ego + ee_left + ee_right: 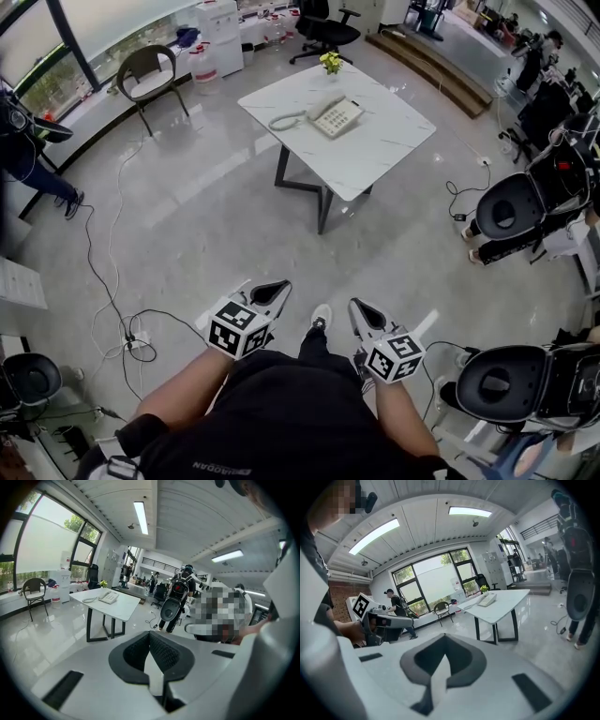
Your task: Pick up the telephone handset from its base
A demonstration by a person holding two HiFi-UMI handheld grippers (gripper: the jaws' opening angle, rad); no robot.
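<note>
the jaws of the left gripper are pressed together with nothing between them, and the jaws of the right gripper look clenched in the same way, also empty. both grippers are held low in front of the person's body, side by side but apart, and they point forward over the glossy grey floor. the task's thing is well apart from them: the cream telephone handset lies in its place on the cream push-button base, and its coiled cord curls to the left of the base. the telephone stands on the white marble-look counter with dark legs, near a small pot of yellow flowers at the far edge. i judge that the step in hand is only the approach, so the pick is not yet begun. the next move calls for walking up to the counter, then opening the jaws of one gripper, placing them across the middle bar of the handset, closing, and lifting straight up so the cord does not drag the base.
</note>
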